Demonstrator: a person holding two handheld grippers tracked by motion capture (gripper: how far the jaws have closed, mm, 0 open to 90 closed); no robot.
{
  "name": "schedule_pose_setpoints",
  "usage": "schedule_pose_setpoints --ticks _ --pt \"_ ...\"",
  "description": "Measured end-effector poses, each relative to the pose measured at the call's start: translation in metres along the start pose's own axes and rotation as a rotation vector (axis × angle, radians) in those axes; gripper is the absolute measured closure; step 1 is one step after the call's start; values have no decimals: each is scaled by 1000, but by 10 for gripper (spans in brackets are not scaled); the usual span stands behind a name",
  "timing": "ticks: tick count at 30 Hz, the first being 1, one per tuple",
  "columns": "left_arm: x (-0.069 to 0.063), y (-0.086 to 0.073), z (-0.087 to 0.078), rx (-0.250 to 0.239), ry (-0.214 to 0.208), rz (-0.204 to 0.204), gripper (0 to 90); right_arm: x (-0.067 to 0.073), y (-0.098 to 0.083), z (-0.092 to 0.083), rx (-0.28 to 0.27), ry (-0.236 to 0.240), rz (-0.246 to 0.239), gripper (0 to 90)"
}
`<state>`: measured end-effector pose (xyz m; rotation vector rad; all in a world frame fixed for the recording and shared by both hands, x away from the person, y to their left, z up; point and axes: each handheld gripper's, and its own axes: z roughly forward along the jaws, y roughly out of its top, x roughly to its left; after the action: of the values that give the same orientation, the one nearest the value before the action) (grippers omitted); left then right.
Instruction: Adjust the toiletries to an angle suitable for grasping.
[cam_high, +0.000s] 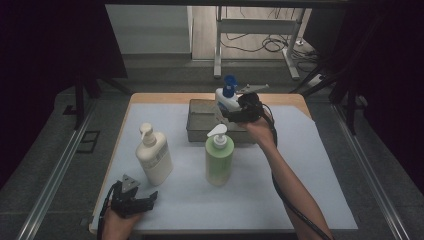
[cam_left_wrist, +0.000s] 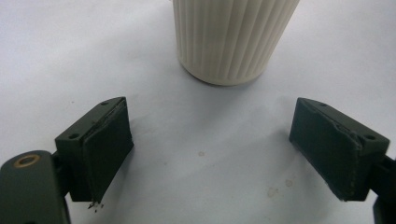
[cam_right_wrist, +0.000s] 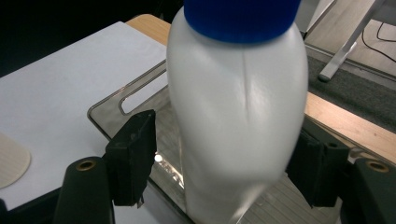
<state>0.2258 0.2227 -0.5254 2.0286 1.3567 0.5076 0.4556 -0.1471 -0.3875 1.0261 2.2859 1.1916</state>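
White paper covers the table (cam_high: 310, 165), and down at the left the left gripper (cam_high: 150, 199) rests with jaws spread wide, nothing between them, just short of the cream bottle (cam_high: 154, 156). Centre stage stands the green pump bottle (cam_high: 219, 156). Behind it, over the metal tray (cam_high: 200, 125), the right gripper (cam_high: 226, 116) straddles the blue-capped white bottle (cam_high: 227, 97); left pad clearly off it, right contact unclear.

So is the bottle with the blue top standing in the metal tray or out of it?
In. The white bottle stands upright with its base inside the grey tray, between the right gripper jaws.
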Motion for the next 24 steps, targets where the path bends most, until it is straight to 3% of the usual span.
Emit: schedule_pose_setpoints --ticks 16,24 --pt "0 0 0 0 1 0 125 0 -14 -26 -2 28 -24 332" --pt "0 0 0 0 2 -1 125 -4 -23 -36 6 18 -27 443"
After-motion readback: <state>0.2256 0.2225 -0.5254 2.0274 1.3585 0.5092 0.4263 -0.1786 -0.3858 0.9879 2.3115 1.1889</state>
